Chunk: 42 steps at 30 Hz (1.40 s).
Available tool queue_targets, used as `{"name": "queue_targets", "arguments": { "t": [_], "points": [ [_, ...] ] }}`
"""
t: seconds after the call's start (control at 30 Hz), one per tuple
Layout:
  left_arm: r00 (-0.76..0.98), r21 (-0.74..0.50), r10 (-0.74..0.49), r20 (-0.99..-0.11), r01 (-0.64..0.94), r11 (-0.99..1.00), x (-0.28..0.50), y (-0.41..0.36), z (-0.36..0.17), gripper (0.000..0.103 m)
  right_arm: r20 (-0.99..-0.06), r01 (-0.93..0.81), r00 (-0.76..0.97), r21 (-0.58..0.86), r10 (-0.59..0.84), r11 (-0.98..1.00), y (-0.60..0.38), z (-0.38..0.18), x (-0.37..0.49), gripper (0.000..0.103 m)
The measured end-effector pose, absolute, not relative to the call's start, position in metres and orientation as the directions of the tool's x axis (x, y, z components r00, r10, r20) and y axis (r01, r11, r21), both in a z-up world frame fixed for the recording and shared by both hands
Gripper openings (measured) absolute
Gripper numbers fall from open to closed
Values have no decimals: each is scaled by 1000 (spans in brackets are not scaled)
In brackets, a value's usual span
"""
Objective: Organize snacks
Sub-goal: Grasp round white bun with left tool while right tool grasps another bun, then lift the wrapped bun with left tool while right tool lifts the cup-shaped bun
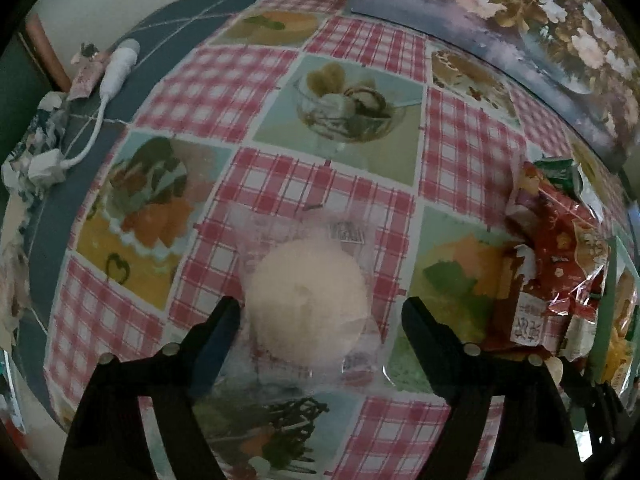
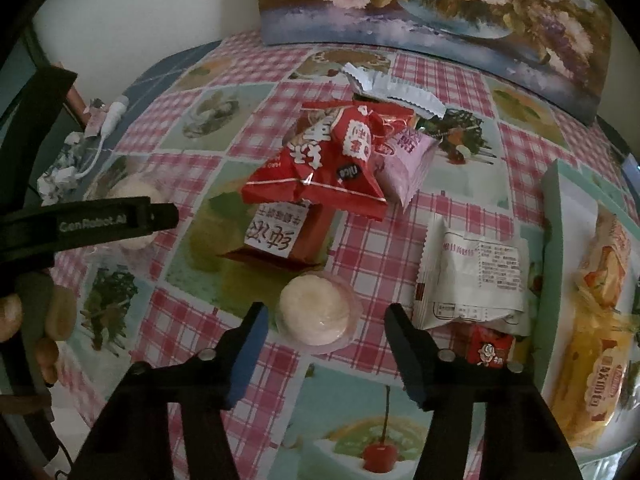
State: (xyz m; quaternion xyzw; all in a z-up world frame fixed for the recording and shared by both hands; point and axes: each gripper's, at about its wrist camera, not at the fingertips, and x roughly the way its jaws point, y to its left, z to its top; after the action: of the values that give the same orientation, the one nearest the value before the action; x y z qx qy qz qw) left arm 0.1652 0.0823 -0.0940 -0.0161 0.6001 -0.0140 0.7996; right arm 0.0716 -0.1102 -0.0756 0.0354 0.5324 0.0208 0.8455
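In the left wrist view my left gripper (image 1: pixel 320 312) is open, its fingers on either side of a round white pastry in a clear wrapper (image 1: pixel 308 304) that lies on the checked tablecloth. In the right wrist view my right gripper (image 2: pixel 324 320) is open around a second round white pastry in a clear cup (image 2: pixel 314 314). Beyond it lie a red snack bag (image 2: pixel 320 160), a red box with a white label (image 2: pixel 280 240), a pink packet (image 2: pixel 408 160), a white packet (image 2: pixel 476 272) and a small red candy (image 2: pixel 490 350). The left gripper (image 2: pixel 160 216) shows at the left.
A pale green tray (image 2: pixel 556 240) at the right holds yellow and orange biscuit packs (image 2: pixel 600 340). A silver wrapper (image 2: pixel 392 88) lies near a floral painting (image 2: pixel 440 8) at the back. A white cable and adapter (image 1: pixel 80 128) lie at the table's left edge.
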Motion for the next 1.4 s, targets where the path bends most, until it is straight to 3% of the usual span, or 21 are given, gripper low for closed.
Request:
{"name": "queue_targets", "arguments": {
  "t": [0.17,0.23,0.37,0.93,1.0,1.4],
  "points": [
    [288,-56,-49,-956,-18,998,166,85,-94,81,-899,1,434,73,65,997,-108,-78,74,56],
    [287,-54,-44,-957,-25,998,167,85,-95,64,-900,-1,431,71,65,997,-108,-79,75,51],
    [290,-65,-52,-956,-34,997,167,88,-94,62,-895,-2,442,74,67,997,-107,-77,76,39],
    [380,-116,-97,-920,-27,993,157,92,-60,58,-862,29,500,114,84,993,-122,-52,69,37],
    [400,-112,-93,-912,-25,993,155,93,-53,58,-847,35,524,125,88,992,-125,-44,68,22],
    [417,-75,-76,-906,18,997,149,79,-43,58,-844,78,519,203,134,976,-145,-41,70,23]
  ]
}}
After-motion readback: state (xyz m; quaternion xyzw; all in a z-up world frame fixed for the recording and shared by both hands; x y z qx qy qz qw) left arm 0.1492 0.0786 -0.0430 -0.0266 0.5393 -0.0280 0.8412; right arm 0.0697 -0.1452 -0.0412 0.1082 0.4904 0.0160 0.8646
